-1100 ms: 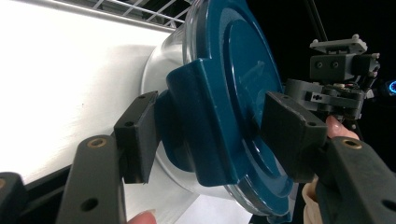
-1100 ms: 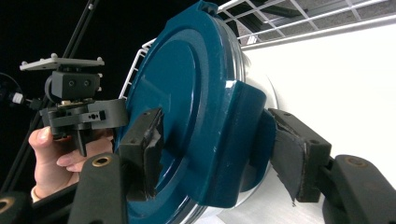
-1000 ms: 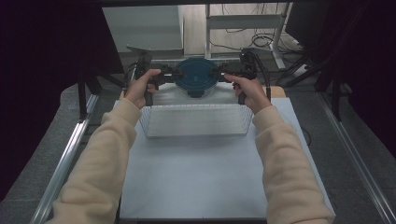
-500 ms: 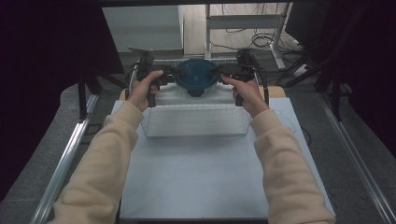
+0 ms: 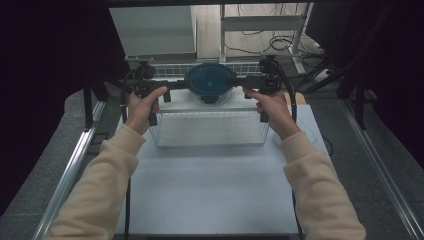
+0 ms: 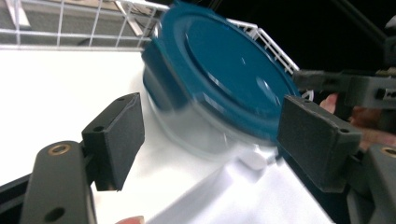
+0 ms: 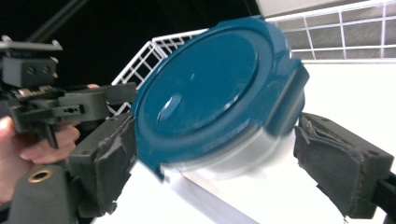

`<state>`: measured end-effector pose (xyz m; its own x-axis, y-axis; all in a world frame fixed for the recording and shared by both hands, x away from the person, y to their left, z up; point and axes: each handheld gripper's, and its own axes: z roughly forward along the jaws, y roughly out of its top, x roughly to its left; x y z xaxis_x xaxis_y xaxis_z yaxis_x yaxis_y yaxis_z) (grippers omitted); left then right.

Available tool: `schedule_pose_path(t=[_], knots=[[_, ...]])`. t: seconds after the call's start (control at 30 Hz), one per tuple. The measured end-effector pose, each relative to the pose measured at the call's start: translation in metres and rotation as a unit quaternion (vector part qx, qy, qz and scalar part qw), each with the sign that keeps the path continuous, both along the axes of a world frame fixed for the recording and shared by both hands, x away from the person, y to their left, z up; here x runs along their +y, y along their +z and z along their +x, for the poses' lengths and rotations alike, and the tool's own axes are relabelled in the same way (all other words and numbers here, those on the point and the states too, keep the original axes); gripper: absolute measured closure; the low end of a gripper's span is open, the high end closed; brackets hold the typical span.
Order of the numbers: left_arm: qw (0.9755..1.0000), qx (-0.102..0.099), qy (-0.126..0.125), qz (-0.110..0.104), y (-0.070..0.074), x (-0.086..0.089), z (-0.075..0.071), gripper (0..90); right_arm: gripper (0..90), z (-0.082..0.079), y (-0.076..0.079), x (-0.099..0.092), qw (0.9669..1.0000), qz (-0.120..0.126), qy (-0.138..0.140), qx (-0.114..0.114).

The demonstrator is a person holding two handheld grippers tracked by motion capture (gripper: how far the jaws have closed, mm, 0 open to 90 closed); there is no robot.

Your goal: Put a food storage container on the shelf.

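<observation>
White tabletop point(image 5: 210, 185) carries the blue-lidded container point(image 5: 210, 82) at its far edge, directly between the left claw point(image 5: 172, 91) and right claw point(image 5: 241, 84); both have just been opening, spread, gripping nothing.

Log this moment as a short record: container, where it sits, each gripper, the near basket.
container: round clear tub with a teal lid, lid on
place: on the white surface between the two grippers, in front of a white wire rack
left gripper: jaws have just been opening, pads off the tub
right gripper: jaws have just been opening, pads either side of the tub, apart from it
near basket: white wire basket, nothing visible inside
</observation>
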<state>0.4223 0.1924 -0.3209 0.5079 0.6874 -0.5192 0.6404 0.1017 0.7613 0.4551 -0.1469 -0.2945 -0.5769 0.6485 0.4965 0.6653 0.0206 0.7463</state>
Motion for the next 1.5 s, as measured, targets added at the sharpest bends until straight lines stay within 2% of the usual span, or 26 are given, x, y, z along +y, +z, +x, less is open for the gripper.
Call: schedule_pose_path(t=[0.1,0.13,0.17,0.23,0.27,0.3,0.33,0.53,0.67,0.7,0.77,0.83,0.87,0.9,0.97,1.03,1.1,1.13,1.17,1.2,1.23,1.27,1.37,1.5], knots=[[0.9997,-0.018,-0.008,0.011,-0.005,0.001,-0.021,23.8,15.6,-0.017,-0.001,-0.004,0.9991,-0.025,0.007,-0.033],[0.9997,-0.018,-0.008,0.011,-0.005,0.001,-0.021,24.1,15.6,-0.017,-0.001,-0.004,0.9991,-0.025,0.007,-0.033],[0.9992,-0.029,-0.016,0.021,-0.01,0.001,-0.036,24.2,16.7,-0.03,-0.005,-0.007,0.9983,-0.03,0.016,-0.047],[0.9987,-0.037,-0.022,0.028,-0.017,0.002,-0.05,24.3,18.0,-0.042,-0.011,-0.011,0.9975,-0.031,0.025,-0.058],[0.9987,-0.037,-0.022,0.028,-0.017,0.002,-0.05,24.3,18.0,-0.042,-0.011,-0.011,0.9975,-0.031,0.025,-0.058],[0.9981,-0.042,-0.025,0.037,-0.024,0.002,-0.061,24.3,19.0,-0.053,-0.018,-0.015,0.9967,-0.033,0.036,-0.065],[0.9981,-0.042,-0.025,0.037,-0.024,0.002,-0.061,24.3,19.0,-0.053,-0.018,-0.015,0.9967,-0.033,0.036,-0.065],[0.9958,-0.049,-0.029,0.072,-0.051,0.001,-0.097,24.5,22.7,-0.089,-0.047,-0.029,0.9934,-0.058,0.051,-0.085],[0.9942,-0.048,-0.034,0.09,-0.069,-0.001,-0.114,24.5,23.6,-0.108,-0.066,-0.036,0.9921,-0.066,0.06,-0.088],[0.9942,-0.048,-0.034,0.09,-0.069,-0.001,-0.114,24.5,23.6,-0.108,-0.066,-0.036,0.9921,-0.066,0.06,-0.088],[0.9929,-0.043,-0.036,0.104,-0.084,-0.003,-0.125,24.5,24.3,-0.12,-0.083,-0.042,0.9919,-0.073,0.062,-0.083],[0.9921,-0.036,-0.043,0.112,-0.095,-0.005,-0.13,24.5,24.7,-0.126,-0.094,-0.044,0.9917,-0.079,0.064,-0.079],[0.9921,-0.036,-0.043,0.112,-0.095,-0.005,-0.13,24.5,24.8,-0.129,-0.099,-0.045,0.9914,-0.084,0.066,-0.076],[0.9912,-0.028,-0.046,0.121,-0.104,-0.007,-0.134,24.4,25.2,-0.131,-0.104,-0.045,0.991,-0.089,0.067,-0.074],[0.9901,-0.025,-0.046,0.13,-0.112,-0.008,-0.137,24.5,25.9,-0.135,-0.113,-0.047,0.9908,-0.093,0.07,-0.07],[0.9905,-0.019,-0.047,0.128,-0.119,-0.007,-0.14,24.4,26.4,-0.139,-0.121,-0.048,0.9909,-0.095,0.072,-0.062],[0.991,-0.009,-0.044,0.126,-0.128,-0.006,-0.143,24.5,26.5,-0.141,-0.128,-0.048,0.989,-0.112,0.075,-0.062],[0.991,-0.009,-0.044,0.126,-0.128,-0.006,-0.143,24.4,26.5,-0.141,-0.128,-0.048,0.989,-0.112,0.075,-0.062],[0.9896,0.003,-0.047,0.135,-0.138,-0.005,-0.144,24.3,26.5,-0.144,-0.133,-0.048,0.988,-0.121,0.073,-0.062],[0.9896,0.003,-0.047,0.135,-0.138,-0.005,-0.144,24.5,26.5,-0.144,-0.133,-0.048,0.988,-0.121,0.073,-0.062],[0.9889,0.016,-0.045,0.141,-0.147,-0.004,-0.144,24.5,26.6,-0.146,-0.14,-0.048,0.9879,-0.124,0.076,-0.054],[0.9884,0.02,-0.047,0.143,-0.151,-0.004,-0.144,24.4,26.5,-0.147,-0.144,-0.048,0.9874,-0.128,0.078,-0.051],[0.9882,0.025,-0.045,0.144,-0.155,-0.003,-0.144,24.6,26.5,-0.149,-0.153,-0.048,0.9866,-0.137,0.08,-0.039],[0.9883,0.023,-0.046,0.143,-0.155,-0.003,-0.145,24.7,26.7,-0.15,-0.158,-0.047,0.9857,-0.144,0.08,-0.036]])
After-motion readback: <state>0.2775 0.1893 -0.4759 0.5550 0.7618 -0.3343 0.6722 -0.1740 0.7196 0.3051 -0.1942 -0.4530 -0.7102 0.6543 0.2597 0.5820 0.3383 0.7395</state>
